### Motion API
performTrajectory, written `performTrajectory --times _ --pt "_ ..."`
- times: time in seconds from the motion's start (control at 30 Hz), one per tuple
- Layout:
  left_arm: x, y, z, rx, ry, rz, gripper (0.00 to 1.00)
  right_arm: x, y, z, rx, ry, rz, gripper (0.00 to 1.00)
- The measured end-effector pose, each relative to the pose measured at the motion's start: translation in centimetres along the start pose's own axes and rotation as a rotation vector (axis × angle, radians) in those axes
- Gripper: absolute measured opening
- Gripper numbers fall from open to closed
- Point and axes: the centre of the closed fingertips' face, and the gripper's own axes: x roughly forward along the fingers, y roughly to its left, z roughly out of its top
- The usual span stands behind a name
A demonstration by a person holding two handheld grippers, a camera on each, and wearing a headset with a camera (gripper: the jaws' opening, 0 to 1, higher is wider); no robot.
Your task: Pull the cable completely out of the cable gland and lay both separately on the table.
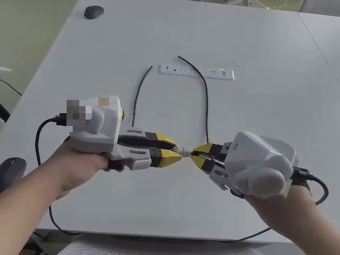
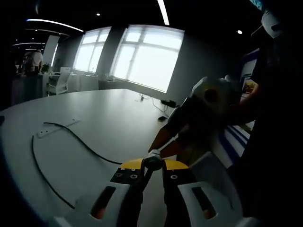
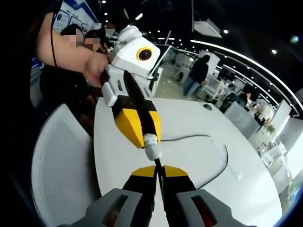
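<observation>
Now, on the left of the head view your left gripper [image 1: 177, 149] points right over the near part of the white table [image 1: 255, 48]. Its yellow-tipped jaws are pressed onto the small white cable gland [image 1: 186, 151]. The left gripper view agrees: the gland [image 2: 153, 161] sits nipped between the two tips.

Just right of the gland, your right gripper [image 1: 197, 153] faces the left one, almost tip to tip. Its jaws are pinched together on the thin black cable [image 1: 206, 106] right where it leaves the gland. In the right gripper view, the cable [image 3: 158, 166] runs from the bottom of the gland [image 3: 152, 144] straight down between those jaws, so the cable is not yet out. Both are up in your grippers, not lying on the table.

From the right gripper the cable trails away across the table in a long curve. It crosses over the white power strip [image 1: 196, 71], and its free end lies just beyond the strip.

Along the back of the table, from the left, a dark computer mouse [image 1: 94, 11] sits near the far corner. A second black cable [image 1: 137, 98] lies loose just left of the power strip.
</observation>
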Motion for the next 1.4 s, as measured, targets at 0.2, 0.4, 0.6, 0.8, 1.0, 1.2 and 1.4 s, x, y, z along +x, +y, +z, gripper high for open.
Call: performTrajectory --times 0.2,0.4,0.6,0.8,1.0,1.2,1.4 --pt "0.1 0.0 0.0 0.008 -0.004 0.006 0.15 0.0 -0.2 -0.1 0.052 -0.005 -0.002 0.0" --pt "-0.3 0.4 0.3 -0.001 -0.018 0.015 0.15 -0.2 -0.9 -0.9 0.087 0.01 -0.028 0.0" --pt "-0.6 0.3 0.4 -0.008 -0.03 0.017 0.15 -0.5 -1.5 -2.6 0.17 0.032 -0.047 0.0" --pt "-0.6 0.2 0.4 -0.008 -0.035 0.021 0.15 -0.5 -2.3 -4.7 0.303 0.063 -0.085 0.0" --pt "-0.4 0.1 0.1 -0.015 -0.026 0.025 0.15 -0.1 -2.5 -6.7 0.392 0.098 -0.128 0.0" --pt "-0.2 0.0 -0.1 -0.019 -0.032 0.029 0.15 -0.1 -2.5 -8.2 0.489 0.135 -0.163 0.0" --pt "0.2 -0.1 -0.4 -0.016 -0.018 0.033 0.15 -0.2 -2.2 -8.7 0.55 0.147 -0.169 0.0"
